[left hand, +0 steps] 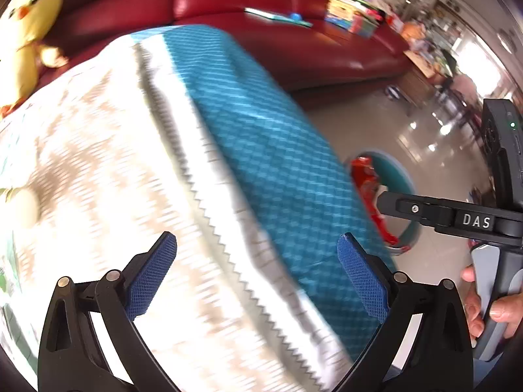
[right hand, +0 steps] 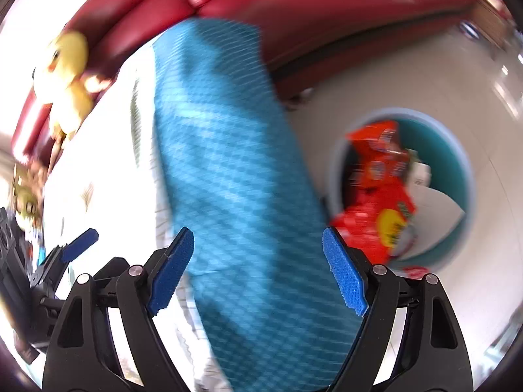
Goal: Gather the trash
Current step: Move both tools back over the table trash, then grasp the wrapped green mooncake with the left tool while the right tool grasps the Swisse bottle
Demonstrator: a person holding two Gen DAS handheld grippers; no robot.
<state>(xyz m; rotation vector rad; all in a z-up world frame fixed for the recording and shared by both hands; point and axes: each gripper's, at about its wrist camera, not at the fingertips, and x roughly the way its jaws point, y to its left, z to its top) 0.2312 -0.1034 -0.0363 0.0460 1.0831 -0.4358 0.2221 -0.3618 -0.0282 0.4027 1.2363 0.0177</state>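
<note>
One bin (right hand: 457, 163), round and teal inside, stands on the pale floor (right hand: 408, 81) just beside the tabletop's (left hand: 98, 163) blue side skirt (right hand: 228, 163). The bin serves as landmark. In it lies one orange-red snack bag (right hand: 376, 196), crumpled, with its long axis running from the bin's far rim down to its near rim; its yellow label sits at the near end. One white scrap (right hand: 421, 173) shows in the bin beside the bag, too blurred to identify. The left wrist view confirms the bag (left hand: 369, 189) in the bin (left hand: 402, 176), partly hidden behind the skirt. Two grippers are present. The left gripper (left hand: 258, 268) is over the tabletop, away from the bin, its fingers (left hand: 153, 271) spread wide and holding nothing. The right gripper (right hand: 258, 268) hangs over the skirt just short of the bin, fingers (right hand: 343, 271) likewise wide apart and empty. One red sofa (left hand: 261, 9) stands beyond the bin. One yellow duck toy (left hand: 29, 26) sits on the sofa, well apart from the bin. A stack of books (left hand: 353, 13), uncountable through blur, lies on the sofa seat.
</note>
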